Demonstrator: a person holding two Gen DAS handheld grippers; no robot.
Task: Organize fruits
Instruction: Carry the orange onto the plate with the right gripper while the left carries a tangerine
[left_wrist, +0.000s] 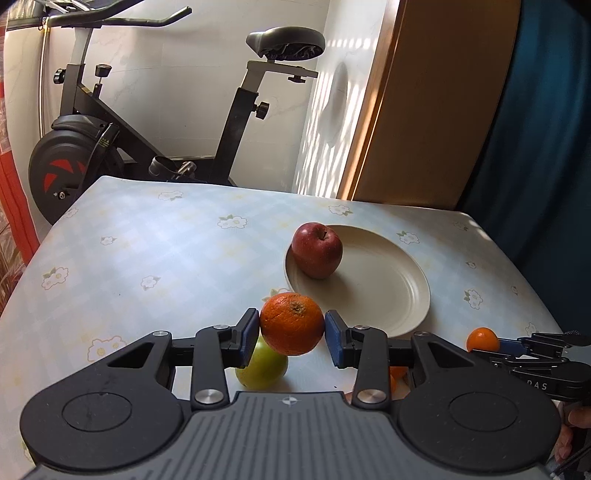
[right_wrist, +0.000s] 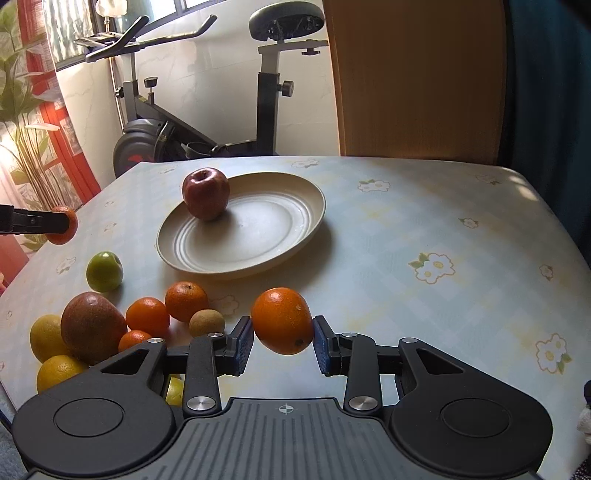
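Observation:
My left gripper (left_wrist: 291, 326) is shut on a large orange (left_wrist: 291, 317) and holds it above a green apple (left_wrist: 264, 365). My right gripper (right_wrist: 282, 330) is shut on a smaller orange (right_wrist: 281, 319), lifted just off the table. A cream plate (right_wrist: 258, 240) lies ahead with a red apple (right_wrist: 205, 199) on its left part. In the left wrist view the plate (left_wrist: 388, 284) and apple (left_wrist: 317, 254) sit ahead and to the right. The left gripper's orange (right_wrist: 65, 227) shows at the far left of the right wrist view.
Loose fruit lies left of my right gripper: a green apple (right_wrist: 104, 271), a brownish fruit (right_wrist: 92, 326), oranges (right_wrist: 147, 317), lemons (right_wrist: 46, 338). An exercise bike (left_wrist: 92, 147) stands past the table's far edge, beside a wooden panel (right_wrist: 417, 74).

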